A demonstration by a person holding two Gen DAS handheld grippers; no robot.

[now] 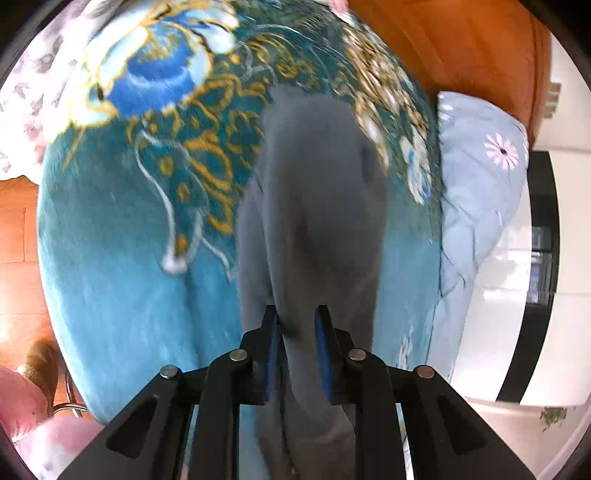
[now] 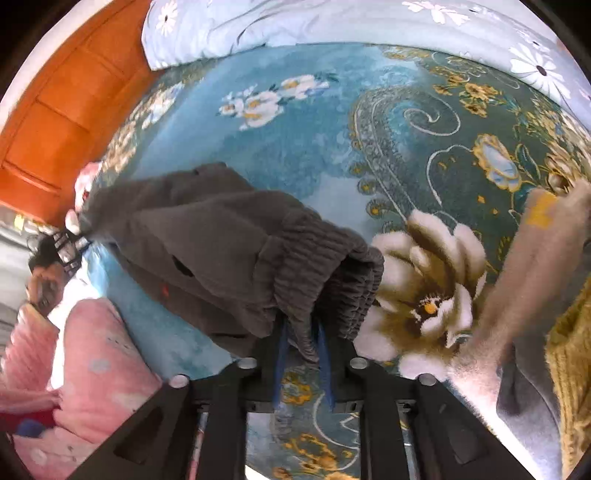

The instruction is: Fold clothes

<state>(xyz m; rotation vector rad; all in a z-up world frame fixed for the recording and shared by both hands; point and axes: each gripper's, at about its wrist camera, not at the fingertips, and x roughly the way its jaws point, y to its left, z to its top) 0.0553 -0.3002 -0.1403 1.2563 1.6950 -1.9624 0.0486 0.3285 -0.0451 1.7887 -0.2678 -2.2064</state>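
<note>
A pair of grey trousers hangs stretched between my two grippers above a teal flowered blanket. My right gripper is shut on the ribbed elastic waistband. My left gripper is shut on the far leg end of the grey trousers, which run away from it over the blanket. The left gripper also shows small at the far left of the right wrist view, pinching the leg end.
A light blue daisy quilt lies along the blanket's far side and shows in the left wrist view. A pile of beige, grey and mustard knit clothes lies at the right. Pink cushions sit lower left. An orange wooden headboard stands behind.
</note>
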